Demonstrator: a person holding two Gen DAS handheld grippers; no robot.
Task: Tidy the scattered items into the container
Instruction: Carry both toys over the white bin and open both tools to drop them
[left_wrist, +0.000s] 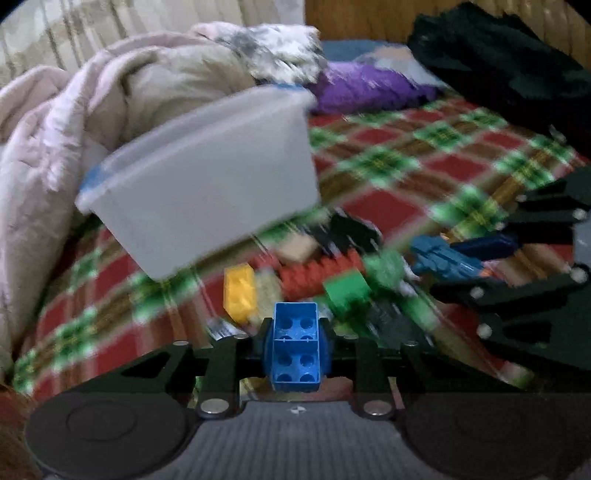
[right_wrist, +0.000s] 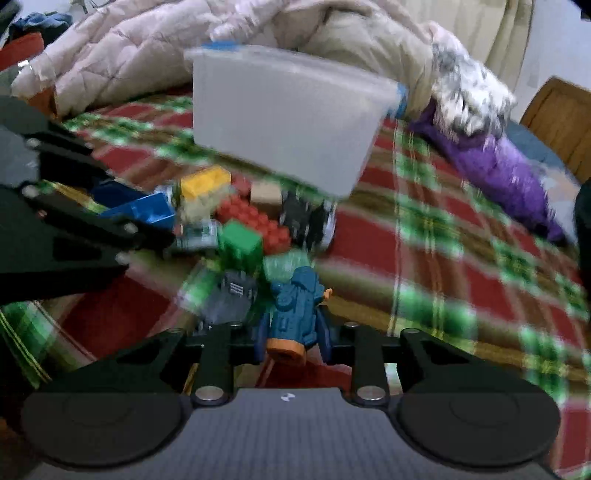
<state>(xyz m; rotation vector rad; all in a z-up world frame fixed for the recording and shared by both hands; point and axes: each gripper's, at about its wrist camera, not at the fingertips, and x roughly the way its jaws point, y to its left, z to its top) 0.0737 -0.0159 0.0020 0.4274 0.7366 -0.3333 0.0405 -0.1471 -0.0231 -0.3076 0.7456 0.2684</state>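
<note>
My left gripper (left_wrist: 295, 343) is shut on a blue building brick (left_wrist: 295, 347), held above the plaid bedspread. My right gripper (right_wrist: 293, 332) is shut on a teal toy with an orange end (right_wrist: 293, 317). A translucent white container with a blue-trimmed rim (left_wrist: 207, 184) stands on the bed beyond the toy pile; it also shows in the right wrist view (right_wrist: 284, 122). Loose pieces lie between: a yellow brick (left_wrist: 240, 291), a red brick strip (left_wrist: 317, 273), a green brick (left_wrist: 347, 291). The right gripper with its teal toy (left_wrist: 443, 258) shows at the right of the left view.
A rumpled pale quilt (left_wrist: 55, 140) lies behind and left of the container. A purple cloth (left_wrist: 369, 88) and dark clothing (left_wrist: 498, 62) lie at the far side. The left gripper (right_wrist: 74, 221) with the blue brick sits at the left of the right view.
</note>
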